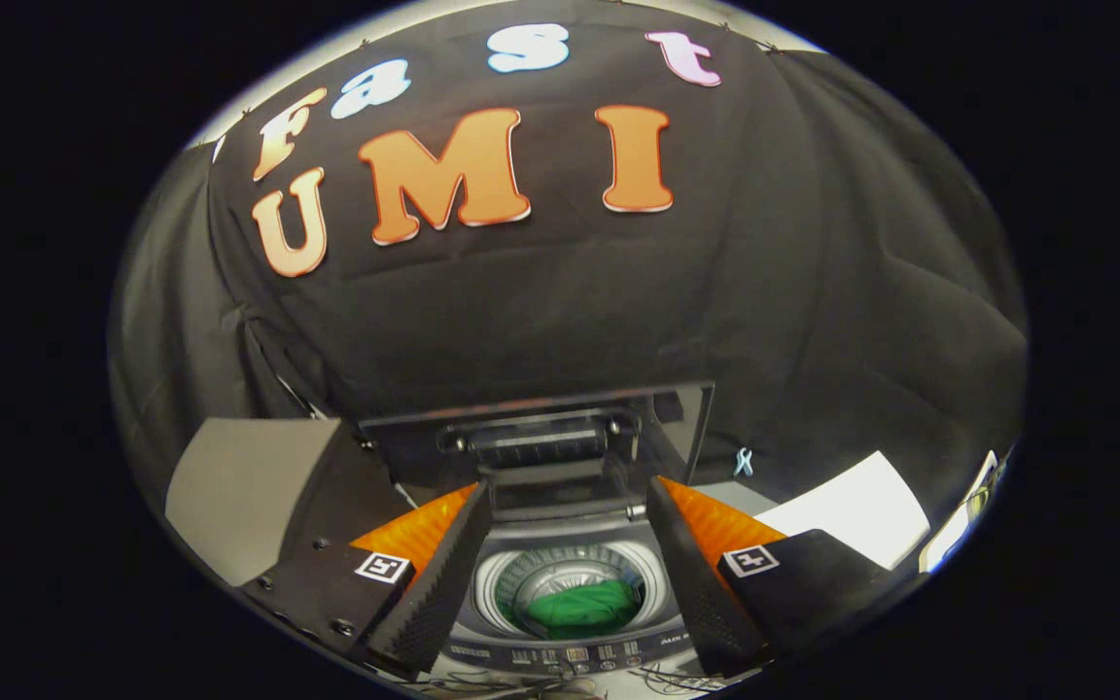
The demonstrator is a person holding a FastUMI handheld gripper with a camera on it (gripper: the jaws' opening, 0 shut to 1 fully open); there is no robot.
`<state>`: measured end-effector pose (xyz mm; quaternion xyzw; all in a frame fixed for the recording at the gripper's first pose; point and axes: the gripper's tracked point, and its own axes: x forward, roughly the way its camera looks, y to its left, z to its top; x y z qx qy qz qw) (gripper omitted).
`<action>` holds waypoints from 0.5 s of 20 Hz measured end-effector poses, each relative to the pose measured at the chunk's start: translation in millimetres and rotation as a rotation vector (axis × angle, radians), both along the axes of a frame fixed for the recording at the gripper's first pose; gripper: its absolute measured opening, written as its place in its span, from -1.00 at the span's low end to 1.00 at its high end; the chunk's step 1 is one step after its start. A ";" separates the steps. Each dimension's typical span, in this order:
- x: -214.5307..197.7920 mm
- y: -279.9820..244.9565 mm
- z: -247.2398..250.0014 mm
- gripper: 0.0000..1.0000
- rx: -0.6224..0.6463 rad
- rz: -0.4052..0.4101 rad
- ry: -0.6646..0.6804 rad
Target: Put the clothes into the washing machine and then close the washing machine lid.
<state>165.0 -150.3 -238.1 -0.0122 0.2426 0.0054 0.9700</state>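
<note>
A small top-loading washing machine (570, 647) stands just ahead of my fingers, seen through the gap between them. Its dark lid (541, 433) is raised upright behind the round drum opening. A green garment (581, 608) lies crumpled inside the drum. My gripper (568, 506) is open above the machine, with nothing between its two fingers (443, 574). The black ridged pads sit wide apart, one on either side of the drum.
A white sheet (857, 510) lies on the surface to the right of the machine. A pale grey panel (239, 486) stands to the left. A small light-blue clip (743, 462) hangs on the black cloth wall behind the lid.
</note>
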 end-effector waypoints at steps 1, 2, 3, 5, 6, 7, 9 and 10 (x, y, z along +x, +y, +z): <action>3.9 1.3 12.1 1.00 -0.006 -0.004 -0.019; 11.5 5.9 21.1 1.00 -0.007 -0.006 -0.035; 18.3 9.5 28.2 1.00 -0.007 -0.005 -0.050; 34.3 13.7 35.8 1.00 -0.020 -0.011 -0.078; 42.4 15.4 37.6 1.00 -0.030 -0.014 -0.089; 50.6 17.5 38.5 1.00 -0.036 -0.011 -0.101; 66.5 22.0 36.7 1.00 -0.043 -0.004 -0.111; 73.8 24.8 34.5 1.00 -0.044 0.003 -0.110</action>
